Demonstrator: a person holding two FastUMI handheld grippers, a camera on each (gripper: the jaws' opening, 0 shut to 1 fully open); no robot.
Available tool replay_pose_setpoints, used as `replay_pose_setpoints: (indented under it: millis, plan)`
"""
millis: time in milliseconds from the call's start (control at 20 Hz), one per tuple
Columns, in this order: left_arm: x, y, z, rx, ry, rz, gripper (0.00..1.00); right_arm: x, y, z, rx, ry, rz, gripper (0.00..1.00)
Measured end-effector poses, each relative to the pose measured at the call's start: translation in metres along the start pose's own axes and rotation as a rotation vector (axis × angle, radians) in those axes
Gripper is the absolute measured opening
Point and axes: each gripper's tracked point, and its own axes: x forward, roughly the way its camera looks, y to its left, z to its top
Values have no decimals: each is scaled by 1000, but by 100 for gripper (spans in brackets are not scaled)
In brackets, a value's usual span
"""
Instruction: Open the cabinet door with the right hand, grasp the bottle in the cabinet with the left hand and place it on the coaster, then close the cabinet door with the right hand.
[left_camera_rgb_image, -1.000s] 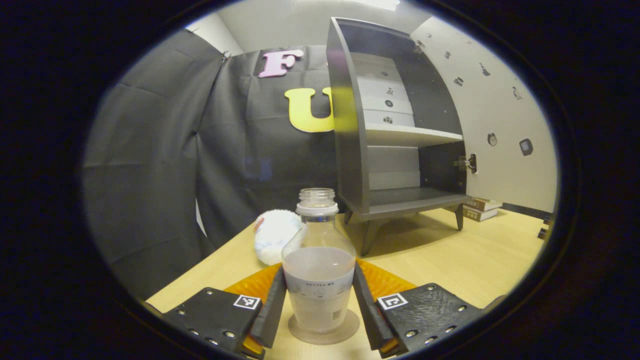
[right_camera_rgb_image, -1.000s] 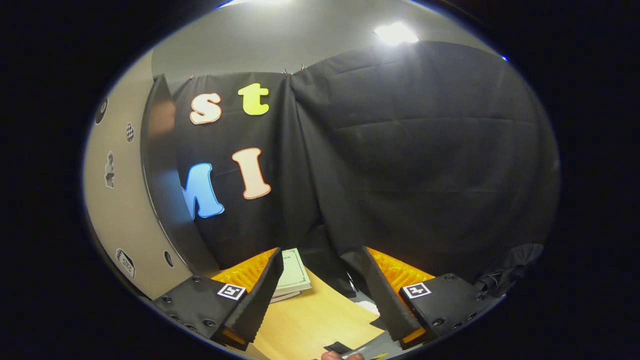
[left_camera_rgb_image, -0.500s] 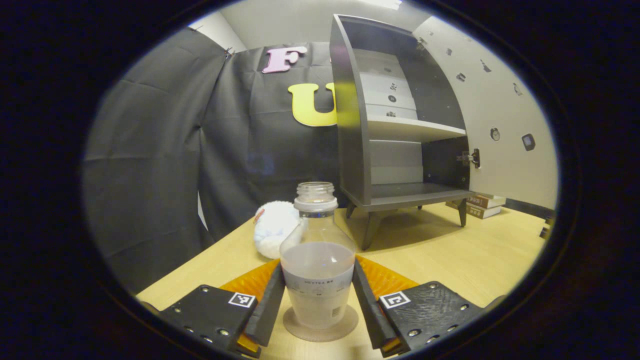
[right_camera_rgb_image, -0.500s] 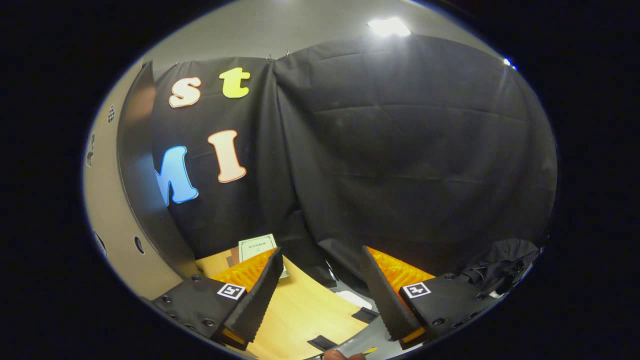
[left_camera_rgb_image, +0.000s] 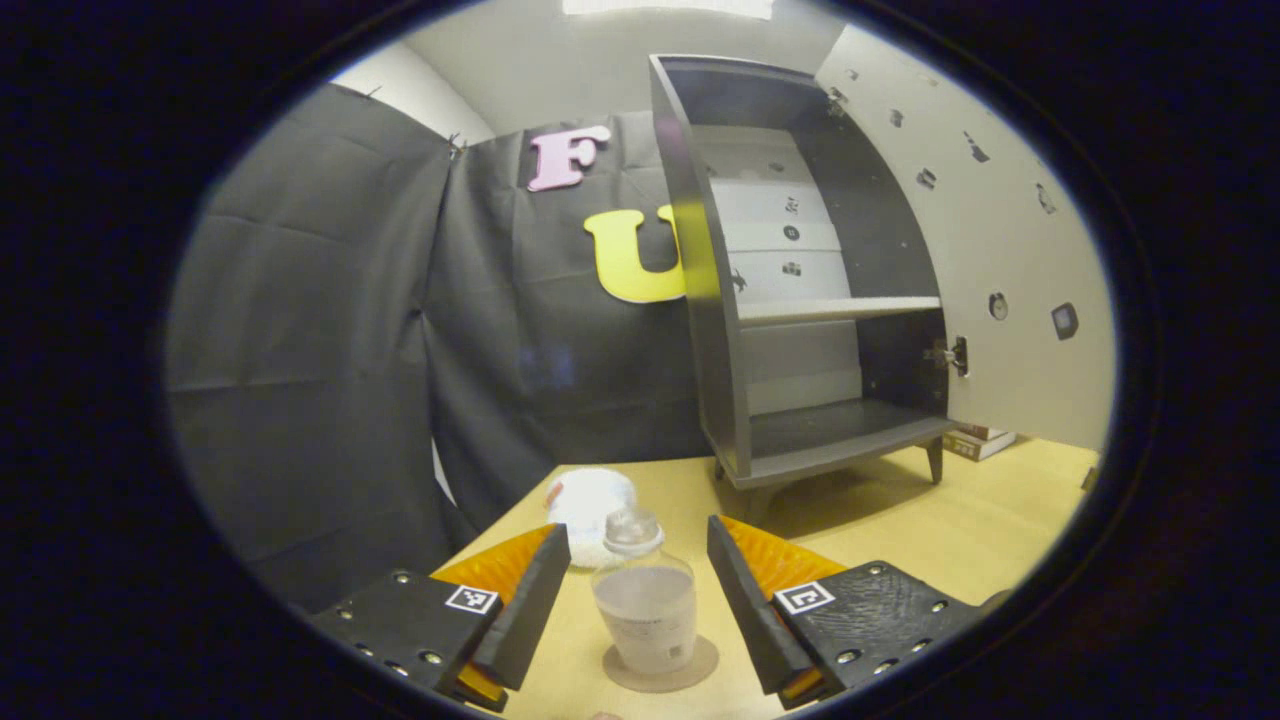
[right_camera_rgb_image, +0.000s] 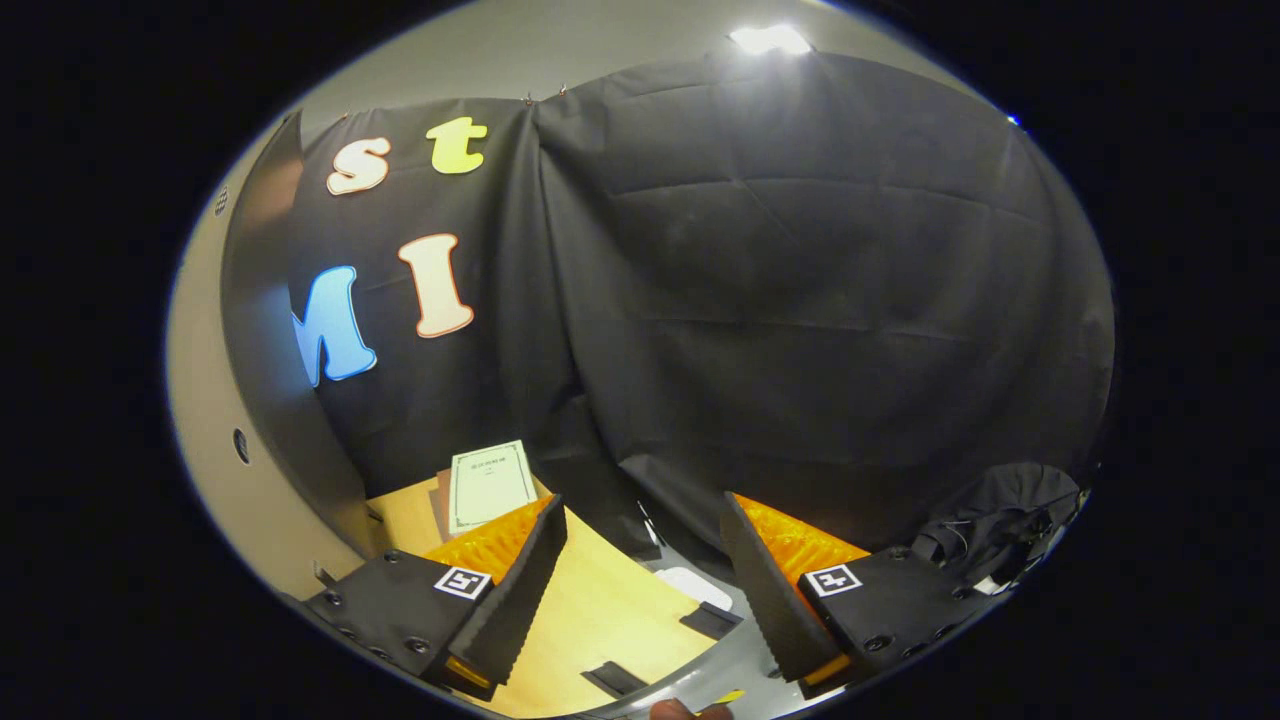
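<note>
A staged recording booth, not a lived-in room: black cloth (left_camera_rgb_image: 300, 330) hangs as walls around a pale wooden tabletop (left_camera_rgb_image: 960, 530). On it stands a small dark grey open cabinet (left_camera_rgb_image: 800, 300), its pale door (left_camera_rgb_image: 1000, 250) dotted with small stickers. Stacked books (left_camera_rgb_image: 978, 441) lie behind the cabinet.

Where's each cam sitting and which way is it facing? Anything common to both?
Left gripper view: rides the left gripper, faces the bottle on the coaster and the open cabinet; own fingers apart.
Right gripper view: rides the right gripper, faces the cloth wall past the door; own fingers apart.
Shared: door, table, books.
</note>
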Motion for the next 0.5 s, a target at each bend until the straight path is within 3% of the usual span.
replay_pose_setpoints:
  millis: [50,100,300,500]
  plan:
    - [-9,-1,16,5,-8,17,87,5,1,-11,-4,23,16,98]
    - [-18,-2,34,15,-18,31,83,9,1,-20,1,39,39,98]
    - [-49,-18,105,82,-44,72,85,18,2,-39,28,57,107,98]
    - [-67,-41,169,51,-27,101,83,22,14,-28,44,24,196,98]
